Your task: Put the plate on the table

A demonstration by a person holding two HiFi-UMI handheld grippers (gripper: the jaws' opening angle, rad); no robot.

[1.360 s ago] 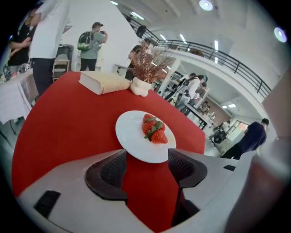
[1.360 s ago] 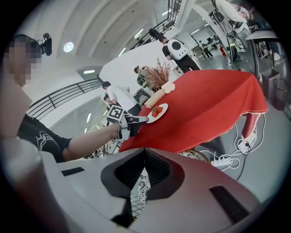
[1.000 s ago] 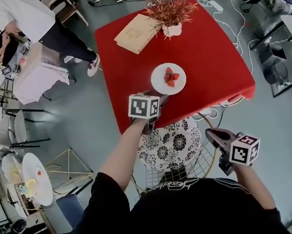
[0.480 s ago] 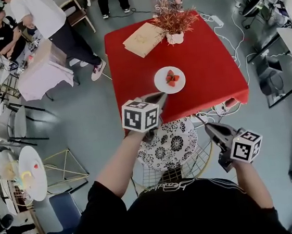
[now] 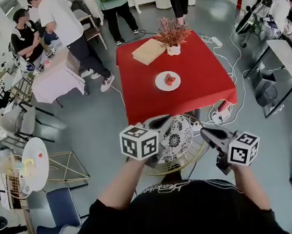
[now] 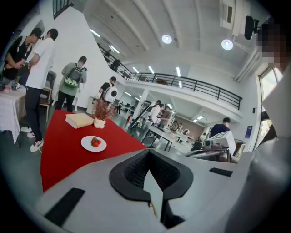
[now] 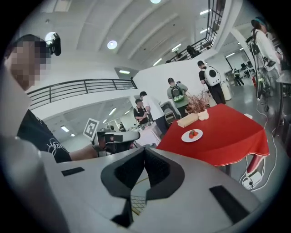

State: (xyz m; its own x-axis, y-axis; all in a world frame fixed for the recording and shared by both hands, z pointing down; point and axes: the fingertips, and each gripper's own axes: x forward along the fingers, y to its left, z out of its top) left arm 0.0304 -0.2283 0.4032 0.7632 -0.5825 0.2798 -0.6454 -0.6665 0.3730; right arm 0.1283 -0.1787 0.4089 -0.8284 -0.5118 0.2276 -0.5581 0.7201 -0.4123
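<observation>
The white plate [image 5: 167, 80] with strawberries sits on the red table [image 5: 198, 66], also seen as a small plate [image 6: 93, 143] in the left gripper view and a plate [image 7: 192, 135] in the right gripper view. My left gripper [image 5: 163, 121] hangs in the air well short of the table's near edge, shut and empty; its jaws [image 6: 148, 154] meet with nothing between them. My right gripper [image 5: 206, 132] is beside it, to the right, also away from the table, and its jaws [image 7: 144, 151] stand together, holding nothing.
A tan book [image 5: 148, 51] and a potted plant [image 5: 172, 35] stand at the table's far side. A wire chair with a patterned cushion [image 5: 177, 136] is below my grippers. Several people stand at the back left by a white-draped table [image 5: 57, 76]. Cables [image 5: 220, 115] lie at the right.
Both grippers have drawn back from the table and risen. The left one has left the table's near edge by the plate. The plate stays on the table, now farther off.
</observation>
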